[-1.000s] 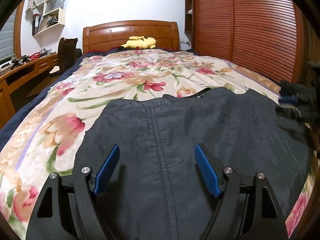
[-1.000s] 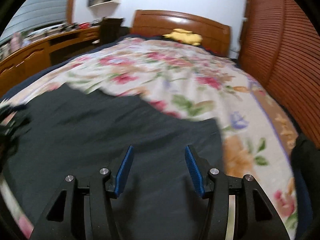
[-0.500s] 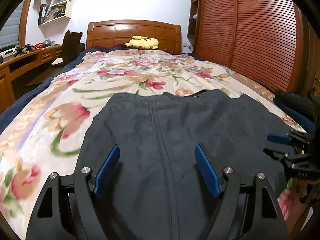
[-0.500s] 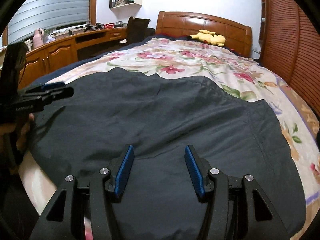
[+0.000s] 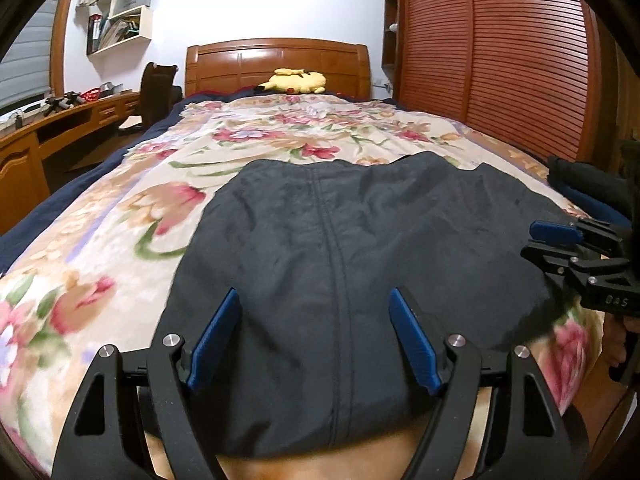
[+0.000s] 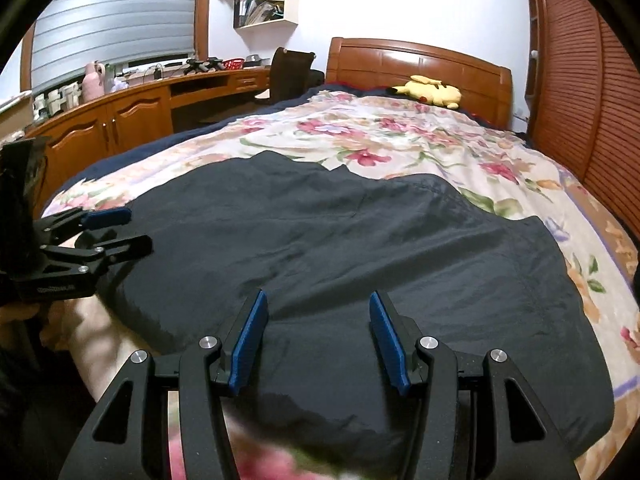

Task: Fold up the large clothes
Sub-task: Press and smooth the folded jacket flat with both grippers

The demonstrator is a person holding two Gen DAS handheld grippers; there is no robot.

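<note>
Nearest in the left wrist view, the left gripper point(image 5: 314, 336) hovers over the near edge of the dark garment point(image 5: 360, 248), its blue pads spread wide with nothing pinched between them. A stitched seam runs up the cloth between the two fingers. In the right wrist view the right gripper point(image 6: 316, 338) hangs likewise above the garment's near hem, its jaws parted less widely and gripping nothing; cloth lies beneath them, not between the pads.

Each tool shows in the other's camera: the right gripper sits at the right edge of the left view, over the garment's right border, and the left one at the left edge of the right view, with a bit of a hand below it.

The garment lies spread flat across the near end of the bed, on a floral bedspread point(image 5: 132, 216). A second dark bundle point(image 5: 588, 188) rests near the bed's right edge.

Farther off, a yellow plush toy point(image 5: 296, 80) lies against the wooden headboard point(image 5: 276, 60). A desk point(image 6: 132, 108) with a chair stands along the left, a slatted wooden wardrobe point(image 5: 500, 60) on the right, and wall shelves point(image 5: 120, 24) hang above the desk.
</note>
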